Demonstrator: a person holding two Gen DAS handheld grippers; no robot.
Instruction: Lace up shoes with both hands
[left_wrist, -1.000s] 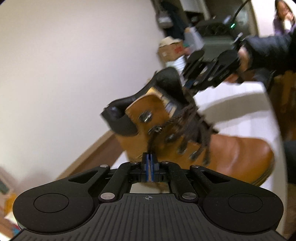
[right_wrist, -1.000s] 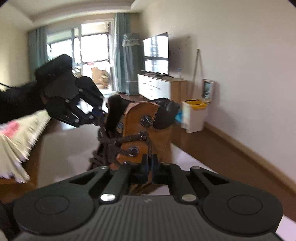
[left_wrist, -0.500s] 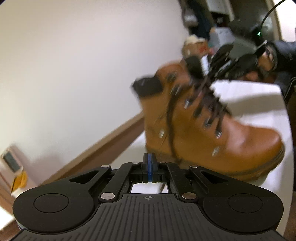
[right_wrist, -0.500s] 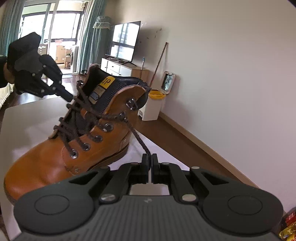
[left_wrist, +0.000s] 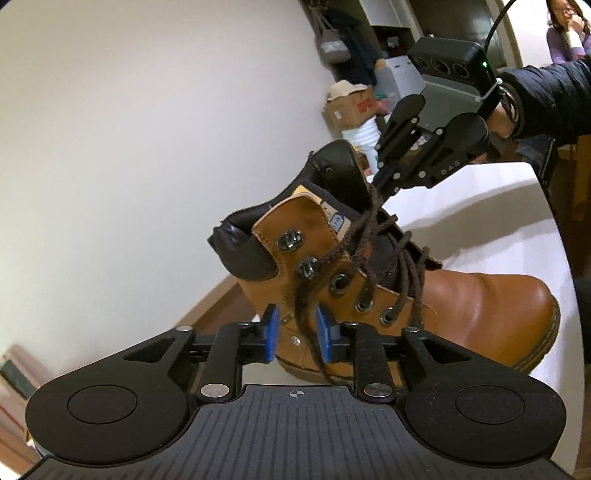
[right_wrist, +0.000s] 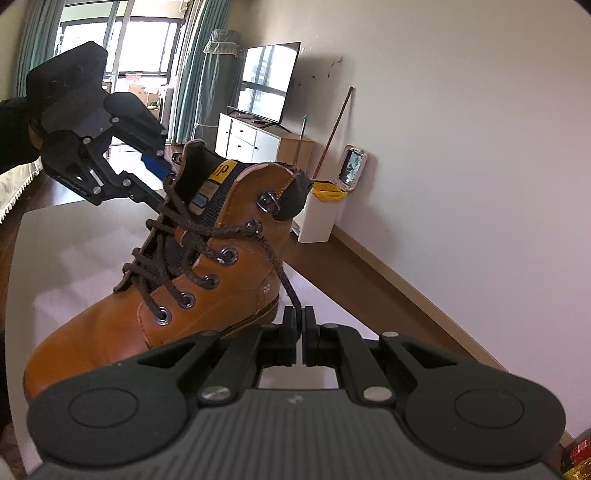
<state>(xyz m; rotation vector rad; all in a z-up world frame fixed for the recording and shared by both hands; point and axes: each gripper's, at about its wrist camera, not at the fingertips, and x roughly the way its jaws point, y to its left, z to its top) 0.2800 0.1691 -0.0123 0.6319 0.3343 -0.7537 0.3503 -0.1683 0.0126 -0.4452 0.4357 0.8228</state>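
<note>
A tan leather boot (left_wrist: 461, 306) with dark brown laces stands on the white table (left_wrist: 498, 206). My left gripper (left_wrist: 295, 332) is open, its blue pads apart, and one frayed lace strand (left_wrist: 301, 310) hangs loose between them. In the right wrist view the boot (right_wrist: 110, 325) points toward the lower left, and my right gripper (right_wrist: 299, 325) is shut on the lace end (right_wrist: 284, 277) that runs up to a hook on the ankle. The right gripper (left_wrist: 378, 177) shows beyond the boot's collar, and the left gripper (right_wrist: 164, 188) sits open beside the tongue.
The table edge (right_wrist: 351, 306) drops to a wooden floor by the wall. A TV (right_wrist: 266, 85) on a white cabinet and a white bin (right_wrist: 317, 218) stand beyond. A cardboard box (left_wrist: 347, 107) and a seated person (left_wrist: 565, 29) are far behind.
My left gripper was shut and has opened, letting its lace go slack between the pads. The boot has swung and tilted back. The right gripper stays shut on its lace end.
</note>
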